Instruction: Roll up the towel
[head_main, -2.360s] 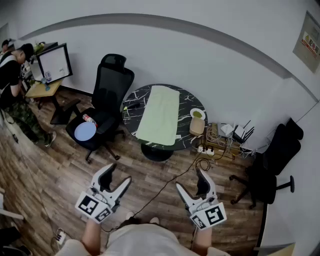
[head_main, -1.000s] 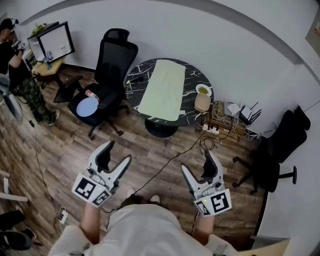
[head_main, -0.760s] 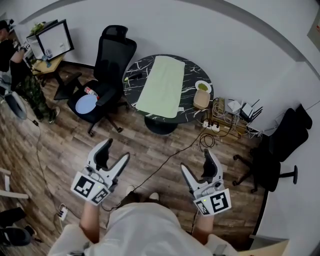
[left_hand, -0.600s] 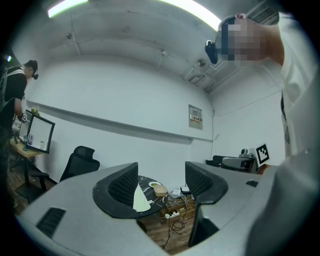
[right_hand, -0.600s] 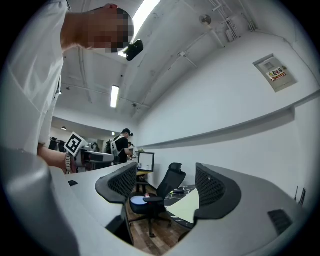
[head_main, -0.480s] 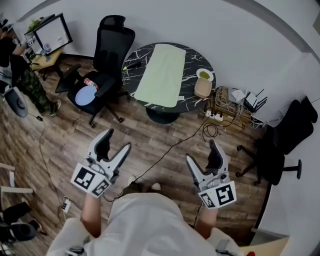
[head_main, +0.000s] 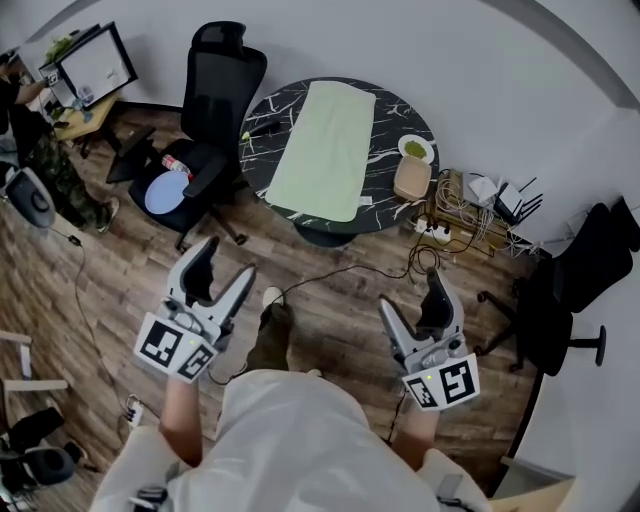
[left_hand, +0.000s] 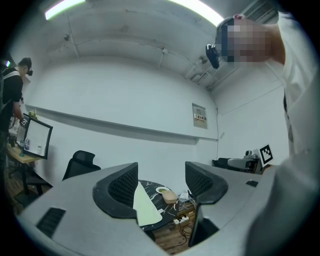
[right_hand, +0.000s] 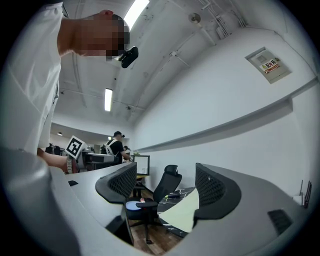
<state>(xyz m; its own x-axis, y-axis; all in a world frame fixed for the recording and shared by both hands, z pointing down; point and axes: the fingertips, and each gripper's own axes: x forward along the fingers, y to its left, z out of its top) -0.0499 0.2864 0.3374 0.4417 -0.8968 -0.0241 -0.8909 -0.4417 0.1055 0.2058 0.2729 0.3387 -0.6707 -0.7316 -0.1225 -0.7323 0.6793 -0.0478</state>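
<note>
A pale green towel (head_main: 326, 150) lies flat and unrolled across a round black marble table (head_main: 397, 117), its near end hanging over the table's front edge. In the left gripper view the towel (left_hand: 143, 206) shows between the jaws, far off. The right gripper view has the towel (right_hand: 182, 210) beside the right jaw. My left gripper (head_main: 223, 267) is held over the wooden floor, well short of the table, open and empty. To its right, my right gripper (head_main: 413, 298) is also open and empty, equally far from the towel.
A black office chair (head_main: 208, 100) with a blue disc (head_main: 166, 196) on its seat stands left of the table. A small basket (head_main: 410, 178) and a plate (head_main: 417, 149) sit on the table's right side. Cables and power strips (head_main: 450, 210) lie on the floor; another chair (head_main: 572, 295) stands at right.
I have stepped closer to the table, and one foot now shows forward on the floor. Both grippers stay open and empty.
</note>
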